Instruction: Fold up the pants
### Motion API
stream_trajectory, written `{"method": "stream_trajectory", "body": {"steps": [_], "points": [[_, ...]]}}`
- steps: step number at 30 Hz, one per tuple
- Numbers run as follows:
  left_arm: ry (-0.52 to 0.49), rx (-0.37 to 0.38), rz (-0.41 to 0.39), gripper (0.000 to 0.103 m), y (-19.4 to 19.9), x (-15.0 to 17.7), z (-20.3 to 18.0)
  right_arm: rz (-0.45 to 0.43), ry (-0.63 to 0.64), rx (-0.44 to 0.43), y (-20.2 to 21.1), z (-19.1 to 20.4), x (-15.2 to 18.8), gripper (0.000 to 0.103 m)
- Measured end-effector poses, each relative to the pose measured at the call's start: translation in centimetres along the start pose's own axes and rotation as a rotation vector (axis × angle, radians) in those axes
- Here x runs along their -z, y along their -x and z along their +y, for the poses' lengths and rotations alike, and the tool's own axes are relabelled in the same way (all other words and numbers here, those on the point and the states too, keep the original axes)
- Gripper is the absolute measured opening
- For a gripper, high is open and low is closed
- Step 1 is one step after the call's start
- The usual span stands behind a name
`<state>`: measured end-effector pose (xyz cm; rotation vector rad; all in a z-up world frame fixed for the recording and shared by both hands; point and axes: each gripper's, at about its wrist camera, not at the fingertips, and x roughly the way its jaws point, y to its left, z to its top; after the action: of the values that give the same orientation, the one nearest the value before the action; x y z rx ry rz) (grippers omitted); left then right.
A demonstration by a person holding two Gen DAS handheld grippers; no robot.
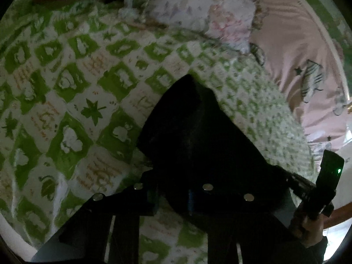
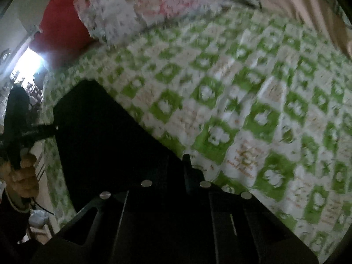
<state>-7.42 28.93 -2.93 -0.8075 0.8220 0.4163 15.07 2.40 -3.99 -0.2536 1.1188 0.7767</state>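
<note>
My left gripper [image 1: 173,189] and right gripper [image 2: 176,176] are both closed on the black fabric pants [image 1: 193,136], which lie on the green-and-white checked bedspread [image 1: 72,101]. Risk — a thin pinch slips on lifting, or bedspread is caught underneath.

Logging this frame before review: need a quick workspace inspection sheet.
Surface: bed with green-and-white checked bedspread, leaf and animal prints.
Job's things: black pants lying on the bedspread, very dark, folds unreadable.
Clutter: crumpled floral quilt, pink zebra-print sheet, red cloth.
Grippers: left tool shut on black pants; right tool shut on black pants.
Cables: thin black cable below the left hand.
Surroundings: bright doorway; rest too dim.
</note>
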Motion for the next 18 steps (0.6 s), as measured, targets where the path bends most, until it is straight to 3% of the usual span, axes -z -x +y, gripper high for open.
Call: {"method": "stream_trajectory", "body": {"steps": [7,18], "points": [[-0.055,0.064,-0.082,0.017,4.4,-0.1,-1.6,-0.086,0.034,0.049,2.8,1.0,-1.3,0.010],[-0.108,-0.035,-0.029,0.018,-0.9,-0.4,-0.5,-0.074,-0.008,0.176,-1.8,-0.2,-1.0,0.009]]}}
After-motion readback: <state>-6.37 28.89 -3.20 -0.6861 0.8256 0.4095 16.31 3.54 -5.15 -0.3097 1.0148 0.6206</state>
